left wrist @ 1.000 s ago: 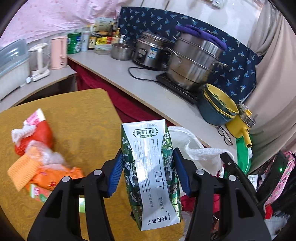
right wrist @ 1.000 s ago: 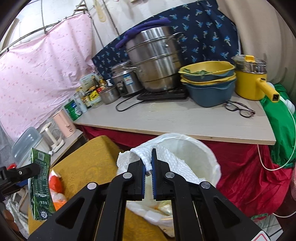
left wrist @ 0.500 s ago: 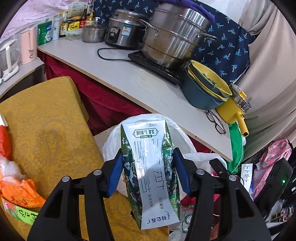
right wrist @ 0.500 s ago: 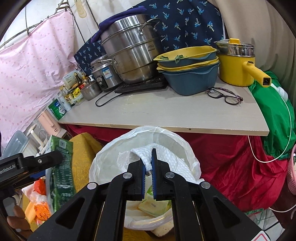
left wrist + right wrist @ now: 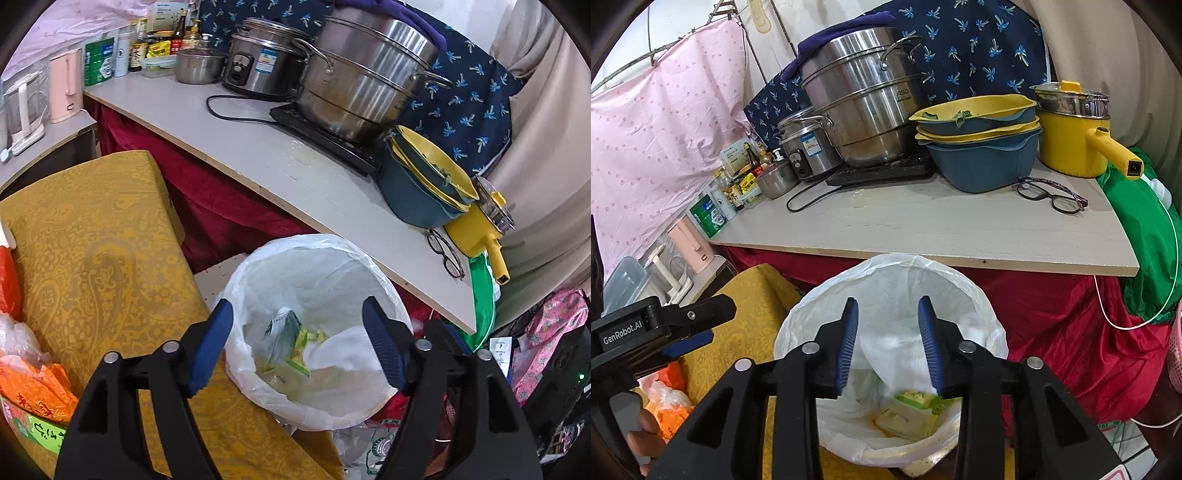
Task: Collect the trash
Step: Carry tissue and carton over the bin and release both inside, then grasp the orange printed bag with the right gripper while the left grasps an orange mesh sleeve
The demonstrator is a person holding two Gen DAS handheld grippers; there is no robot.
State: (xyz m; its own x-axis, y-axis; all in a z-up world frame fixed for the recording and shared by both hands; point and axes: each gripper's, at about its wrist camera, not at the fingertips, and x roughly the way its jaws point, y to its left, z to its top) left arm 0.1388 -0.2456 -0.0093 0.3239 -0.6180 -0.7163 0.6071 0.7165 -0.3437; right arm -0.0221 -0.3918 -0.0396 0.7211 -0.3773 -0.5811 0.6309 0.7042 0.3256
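Note:
A bin lined with a white plastic bag stands between the yellow-clothed table and the counter; it also shows in the right wrist view. My left gripper is open and empty above the bin. The green milk carton is inside the bag, blurred. My right gripper is open and empty above the bin, with a white paper towel below it in the bag. More wrappers lie at the bin bottom. Orange and red wrappers lie on the table at the left.
The yellow table is on the left. A grey counter behind the bin holds steel pots, stacked basins, a yellow pot, glasses and bottles. Red cloth hangs below the counter.
My left gripper opened and the milk carton dropped into the bin. My right gripper opened and let go of the white paper towel, which fell into the bag.

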